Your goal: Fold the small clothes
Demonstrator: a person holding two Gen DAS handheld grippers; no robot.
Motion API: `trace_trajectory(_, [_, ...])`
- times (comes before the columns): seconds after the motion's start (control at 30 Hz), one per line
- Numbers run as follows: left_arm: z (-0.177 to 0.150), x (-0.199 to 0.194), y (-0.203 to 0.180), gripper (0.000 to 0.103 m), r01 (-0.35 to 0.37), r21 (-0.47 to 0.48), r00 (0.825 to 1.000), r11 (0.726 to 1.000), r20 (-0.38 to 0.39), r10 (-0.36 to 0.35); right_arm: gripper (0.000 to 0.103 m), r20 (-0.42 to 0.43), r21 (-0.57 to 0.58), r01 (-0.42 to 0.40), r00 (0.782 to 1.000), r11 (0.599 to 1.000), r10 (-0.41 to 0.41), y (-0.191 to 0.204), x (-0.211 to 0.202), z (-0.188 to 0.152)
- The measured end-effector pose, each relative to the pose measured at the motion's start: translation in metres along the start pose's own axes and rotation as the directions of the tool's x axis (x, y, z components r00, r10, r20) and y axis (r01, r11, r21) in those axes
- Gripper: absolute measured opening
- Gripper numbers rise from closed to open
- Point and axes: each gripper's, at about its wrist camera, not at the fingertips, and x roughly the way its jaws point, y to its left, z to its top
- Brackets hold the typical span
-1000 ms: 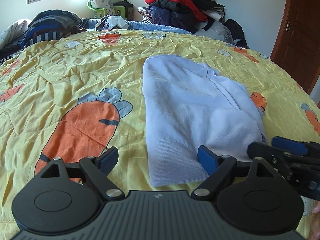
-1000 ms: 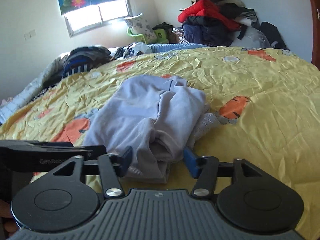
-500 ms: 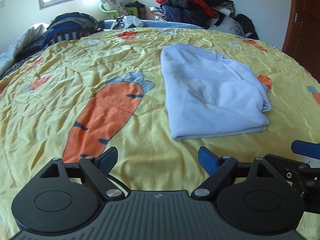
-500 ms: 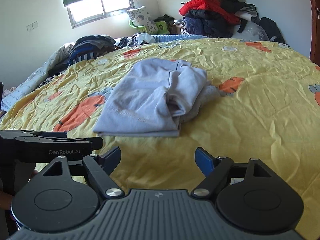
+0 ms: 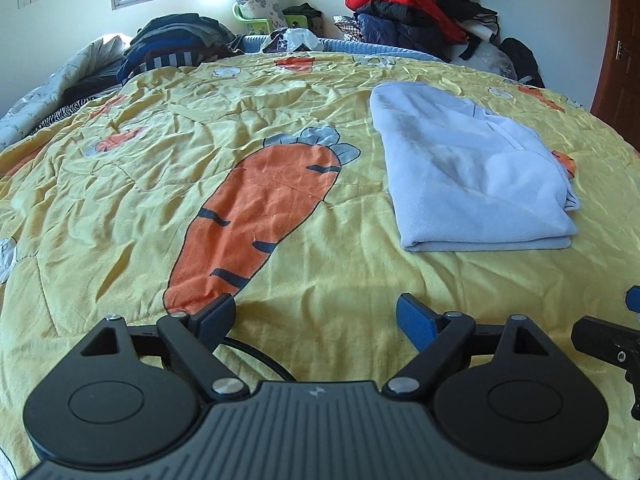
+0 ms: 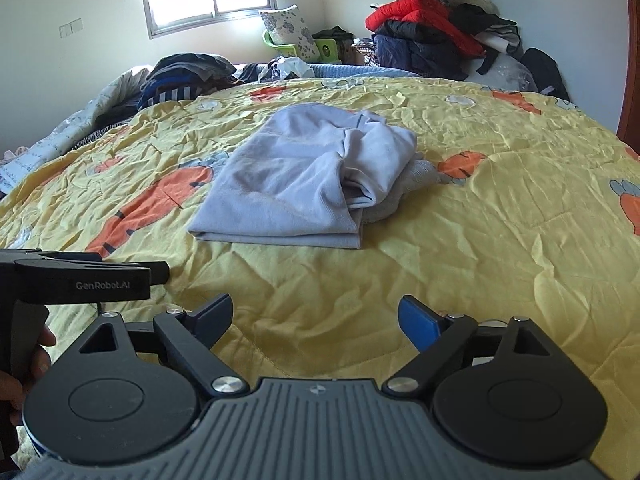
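Note:
A pale lilac garment (image 5: 472, 172) lies folded on the yellow carrot-print quilt (image 5: 200, 160), right of centre in the left wrist view. It sits in the middle of the right wrist view as the garment (image 6: 312, 176), its right side bunched and loose. My left gripper (image 5: 316, 316) is open over bare quilt, well short of the garment. My right gripper (image 6: 316, 316) has its jaws still opening, nothing between them, also back from the garment. The left gripper's body (image 6: 80, 280) shows at the left edge of the right wrist view, held by a hand (image 6: 24, 360).
A pile of dark clothes (image 5: 176, 46) lies at the far left of the bed. A heap of red and dark jackets (image 5: 412, 12) stands in the far corner. A brown door (image 5: 624, 48) is at the right. A window (image 6: 208, 4) is in the far wall.
Both grippers have pulled back from the garment's near edge. The right gripper, which straddled the hem, let go and opened wider. The garment now lies farther away, folded.

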Motion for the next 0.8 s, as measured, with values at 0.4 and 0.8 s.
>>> trace_trajectory(0.4, [-0.011,0.005,0.0,0.103,-0.014,-0.012,0.998,1.0,0.069,0.015,0.092,0.011,0.013,0.073,0.997,0.997,-0.073,-0.012,0.013,-0.013])
trace_trajectory(0.8, [-0.014,0.004,-0.003,0.103,-0.036,-0.019,0.996,0.999,0.087,0.037,0.103,0.016,-0.027,0.112,0.994,0.993,-0.112,-0.006,0.021,-0.016])
